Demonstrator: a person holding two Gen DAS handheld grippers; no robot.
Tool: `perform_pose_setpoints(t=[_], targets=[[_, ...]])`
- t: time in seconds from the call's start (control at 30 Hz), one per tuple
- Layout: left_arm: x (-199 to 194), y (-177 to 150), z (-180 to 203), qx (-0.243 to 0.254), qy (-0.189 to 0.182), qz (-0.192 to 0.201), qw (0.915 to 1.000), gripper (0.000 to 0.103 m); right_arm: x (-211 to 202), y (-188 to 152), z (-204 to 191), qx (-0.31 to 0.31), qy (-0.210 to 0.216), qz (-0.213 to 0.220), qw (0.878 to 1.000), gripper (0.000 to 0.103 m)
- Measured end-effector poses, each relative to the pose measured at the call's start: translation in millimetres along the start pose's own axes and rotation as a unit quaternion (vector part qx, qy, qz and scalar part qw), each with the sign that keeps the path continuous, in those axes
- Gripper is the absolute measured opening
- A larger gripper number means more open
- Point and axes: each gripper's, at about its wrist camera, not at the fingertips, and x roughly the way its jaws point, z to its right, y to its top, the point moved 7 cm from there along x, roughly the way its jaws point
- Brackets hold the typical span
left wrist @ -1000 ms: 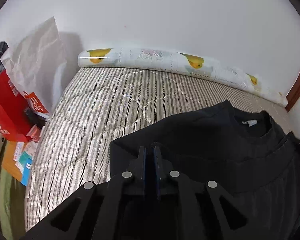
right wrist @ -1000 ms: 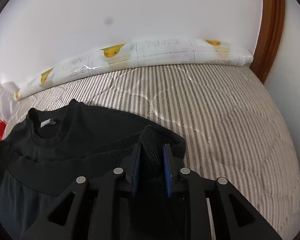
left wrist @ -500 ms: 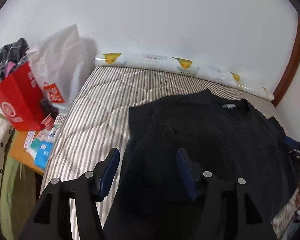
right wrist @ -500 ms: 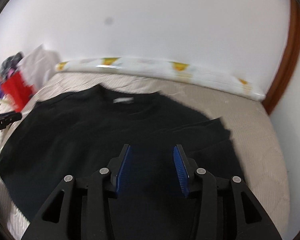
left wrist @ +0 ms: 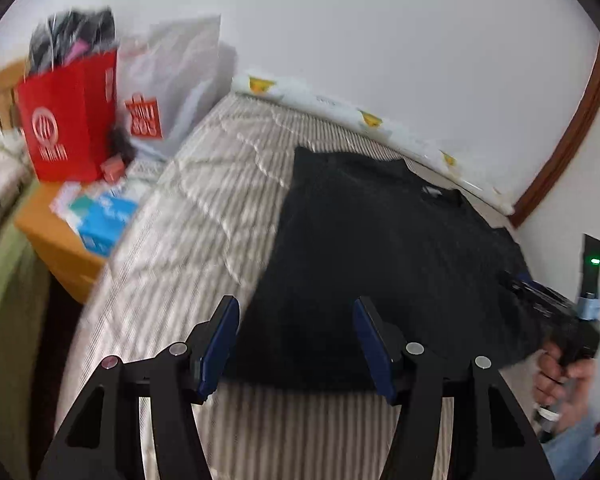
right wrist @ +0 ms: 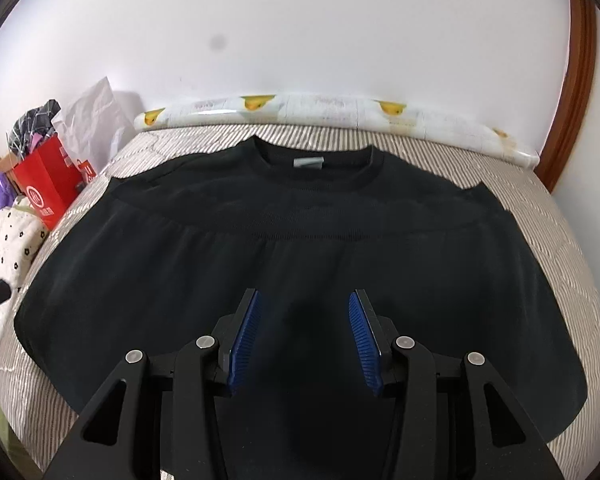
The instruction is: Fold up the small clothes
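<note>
Black knit sweater [right wrist: 300, 240], lying flat on the striped mattress [right wrist: 540, 208]. Round neck toward twelve o'clock with a pale label inside; hem toward six; ribbed band across, just below the neck; sides spread toward three and nine.

A bedroom in a home: a striped quilted mattress [right wrist: 500, 200] against a white wall, shopping bags [left wrist: 72, 120] and a cluttered cardboard box [left wrist: 60, 232] crowded beside it.

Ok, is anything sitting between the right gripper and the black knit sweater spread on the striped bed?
Nothing visible. The right gripper hangs open directly over the black knit sweater, with only bare fabric between and beneath its blue pads. The sweater lies flat on the striped mattress, nothing resting on it.
</note>
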Motion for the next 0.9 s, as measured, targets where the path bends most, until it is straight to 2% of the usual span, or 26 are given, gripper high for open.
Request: perform_pose_setpoints(t=[0.23, 0.33, 0.43, 0.53, 0.7, 0.9], targets=[[-1, -37, -7, -0.02, -0.024, -0.012, 0.9994, 0.057, 13, -26, -14, -0.027, -0.015, -0.024, 0.999, 0.046], [1, -51, -9, -0.033, -0.041, -0.02, 0.9984, 0.057, 13, -29, -18, -0.036, -0.029, -0.015, 0.999, 0.046], [5, -60, -10, -0.044, -0.063, -0.019, 0.9969, 0.058, 16, -29, -25, -0.037, -0.022, -0.012, 0.999, 0.046], [12, -64, -12, -0.067, -0.088, -0.021, 0.9936, 0.062, 20, -36, -31, -0.059, -0.046, -0.008, 0.997, 0.045], [16, -58, -10, -0.09, -0.125, 0.008, 0.988, 0.079, 3, -51, -37, -0.077, -0.07, 0.015, 0.994, 0.045], [27, -47, -7, -0.131, -0.142, 0.02, 0.981, 0.081, -16, -73, -39, -0.086, -0.069, 0.02, 0.994, 0.045]])
